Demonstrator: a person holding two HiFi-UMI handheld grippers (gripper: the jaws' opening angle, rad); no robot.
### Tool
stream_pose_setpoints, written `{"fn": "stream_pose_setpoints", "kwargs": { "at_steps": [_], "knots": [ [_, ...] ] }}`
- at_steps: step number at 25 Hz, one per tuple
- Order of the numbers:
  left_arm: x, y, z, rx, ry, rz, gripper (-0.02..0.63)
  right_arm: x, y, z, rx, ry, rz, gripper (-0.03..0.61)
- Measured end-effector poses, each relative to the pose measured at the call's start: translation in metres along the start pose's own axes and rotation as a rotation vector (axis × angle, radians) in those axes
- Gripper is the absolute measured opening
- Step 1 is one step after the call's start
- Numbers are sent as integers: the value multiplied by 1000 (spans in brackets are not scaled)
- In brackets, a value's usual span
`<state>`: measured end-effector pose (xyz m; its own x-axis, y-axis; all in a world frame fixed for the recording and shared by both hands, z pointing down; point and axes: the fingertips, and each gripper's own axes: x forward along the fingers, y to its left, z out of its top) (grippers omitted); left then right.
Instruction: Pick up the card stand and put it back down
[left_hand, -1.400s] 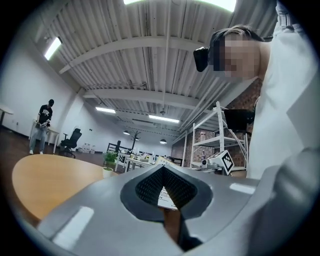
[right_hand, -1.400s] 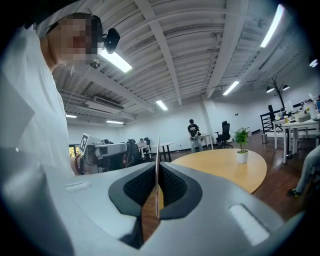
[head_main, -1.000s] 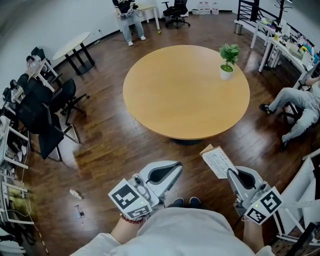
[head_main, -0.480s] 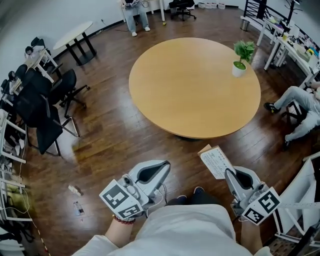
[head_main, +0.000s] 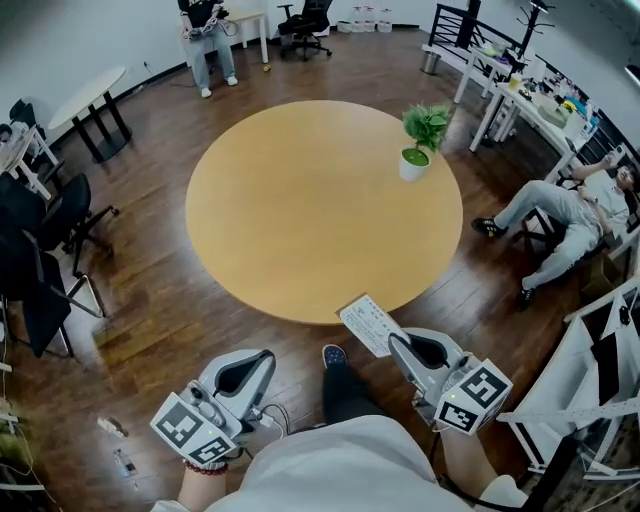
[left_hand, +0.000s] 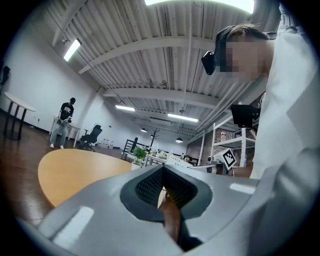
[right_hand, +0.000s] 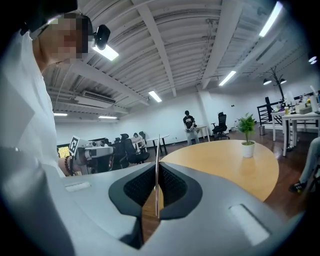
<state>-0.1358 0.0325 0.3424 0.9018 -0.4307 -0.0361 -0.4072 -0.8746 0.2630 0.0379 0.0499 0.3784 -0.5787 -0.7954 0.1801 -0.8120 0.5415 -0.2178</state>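
The card stand (head_main: 370, 325), a white printed card, sticks up out of my right gripper (head_main: 398, 341), whose jaws are shut on its lower edge. It hangs just off the near edge of the round wooden table (head_main: 300, 210). In the right gripper view the card stand (right_hand: 157, 150) shows edge-on as a thin line clamped between the black pads (right_hand: 172, 186) of the right gripper (right_hand: 157, 167). My left gripper (head_main: 264, 357) hangs over the floor at the lower left, shut on nothing. In the left gripper view the left gripper (left_hand: 163, 170) has its pads meeting at the tip.
A potted plant (head_main: 420, 140) stands on the table's far right. A person (head_main: 560, 215) sits slumped at the right beside desks (head_main: 520, 95) and white shelving (head_main: 600, 370). Black chairs (head_main: 40, 250) line the left wall. Another person (head_main: 205, 35) stands at the back. Small litter (head_main: 115, 445) lies on the floor.
Both grippers have moved toward the table and a little down. The card, earlier well short of the table, now sits at its near edge. The left gripper has slid left and lower in the view.
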Motion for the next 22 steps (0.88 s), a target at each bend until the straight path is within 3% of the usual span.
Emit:
{"fn": "stream_pose_setpoints", "kwargs": {
  "at_steps": [8,12,17,22],
  "knots": [
    [65,55,25,32,-36,48,2,63,-87,20,-42,13,60,18],
    [99,78,39,24,-31,111,2,89,-151,17,11,71,37,18],
    [194,94,71,-2,-3,84,2,97,-258,56,49,129,-24,18],
    [219,138,62,-24,42,196,2,187,-324,27,49,197,56,18]
  ]
}}
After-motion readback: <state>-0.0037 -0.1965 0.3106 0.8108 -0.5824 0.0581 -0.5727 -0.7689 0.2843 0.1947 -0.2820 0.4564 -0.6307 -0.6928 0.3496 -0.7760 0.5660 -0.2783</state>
